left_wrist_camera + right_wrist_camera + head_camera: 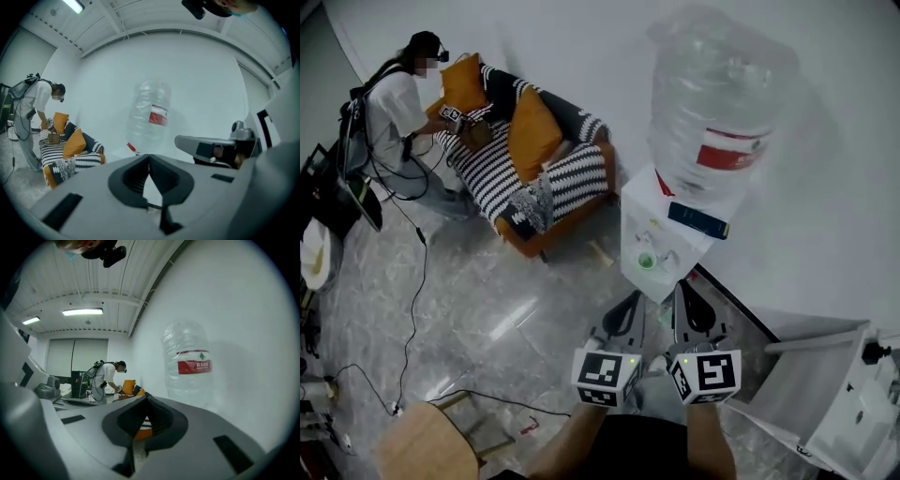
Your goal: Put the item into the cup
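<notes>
I cannot make out a cup or a loose item in any view. My left gripper point(630, 305) point(149, 157) and right gripper point(689, 300) point(146, 397) are held side by side, low in the head view. Both point at a white water dispenser point(661, 239). Each pair of jaws meets at the tips, shut, with nothing between them. A large clear water bottle point(712, 103) point(150, 117) point(187, 362) with a red label stands on the dispenser. The right gripper's body point(215, 147) shows at the right of the left gripper view.
A dark flat object point(697, 220) lies on the dispenser top. A striped sofa with orange cushions point(525, 159) stands at the back left, with a person point(394, 112) bending over it. Cables run across the tiled floor. A wooden stool point(427, 445) is near left, a white frame point(825, 394) near right.
</notes>
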`<state>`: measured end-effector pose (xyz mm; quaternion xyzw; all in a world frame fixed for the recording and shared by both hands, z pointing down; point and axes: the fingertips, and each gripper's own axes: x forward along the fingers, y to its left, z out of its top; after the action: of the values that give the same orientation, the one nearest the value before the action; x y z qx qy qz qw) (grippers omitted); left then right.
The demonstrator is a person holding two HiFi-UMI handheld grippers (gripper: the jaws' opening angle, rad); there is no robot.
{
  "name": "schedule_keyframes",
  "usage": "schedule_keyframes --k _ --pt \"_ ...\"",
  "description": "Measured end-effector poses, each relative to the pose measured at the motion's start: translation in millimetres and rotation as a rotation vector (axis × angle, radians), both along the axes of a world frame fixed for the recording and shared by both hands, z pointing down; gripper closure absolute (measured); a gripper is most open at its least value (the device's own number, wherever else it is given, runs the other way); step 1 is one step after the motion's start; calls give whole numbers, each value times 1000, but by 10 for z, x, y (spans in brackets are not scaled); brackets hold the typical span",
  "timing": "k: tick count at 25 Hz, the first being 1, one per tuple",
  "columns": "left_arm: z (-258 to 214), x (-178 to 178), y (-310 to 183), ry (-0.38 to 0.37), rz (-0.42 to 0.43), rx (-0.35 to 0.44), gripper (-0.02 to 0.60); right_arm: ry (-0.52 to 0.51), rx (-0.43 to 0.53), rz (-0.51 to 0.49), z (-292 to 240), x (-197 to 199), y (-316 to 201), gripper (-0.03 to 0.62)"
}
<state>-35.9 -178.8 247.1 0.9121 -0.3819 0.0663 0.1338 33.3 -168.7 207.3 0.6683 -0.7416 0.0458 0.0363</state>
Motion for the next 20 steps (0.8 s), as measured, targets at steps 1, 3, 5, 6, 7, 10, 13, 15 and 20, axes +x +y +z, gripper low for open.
schedule_keyframes --k 1,3,5,6,7,10,13,15,20 --pt "-87 -19 19 6 -3 7 568 5 3 -8 -68 -32 21 585" --pt "-290 -9 -13 13 -5 41 568 -3 22 -29 -208 -69 -1 585" --pt "-464 27 -18 0 0 82 566 -20 33 -52 -285 -88 -18 585" --pt "-514 35 23 -10 2 98 567 -24 31 -62 -296 -96 12 585" --pt "-551 36 67 -18 3 109 566 -25 32 -70 -315 -103 50 585" --pt "-643 31 124 -19 3 117 566 -37 61 -89 -455 -119 109 585" --pt "-734 45 134 -4 1 139 566 -36 85 -105 -585 -115 105 585" --pt "-785 54 130 13 -3 147 566 -23 91 -111 -654 -116 109 585" --pt "-799 102 142 26 -1 141 566 -10 88 -126 -706 -102 149 585"
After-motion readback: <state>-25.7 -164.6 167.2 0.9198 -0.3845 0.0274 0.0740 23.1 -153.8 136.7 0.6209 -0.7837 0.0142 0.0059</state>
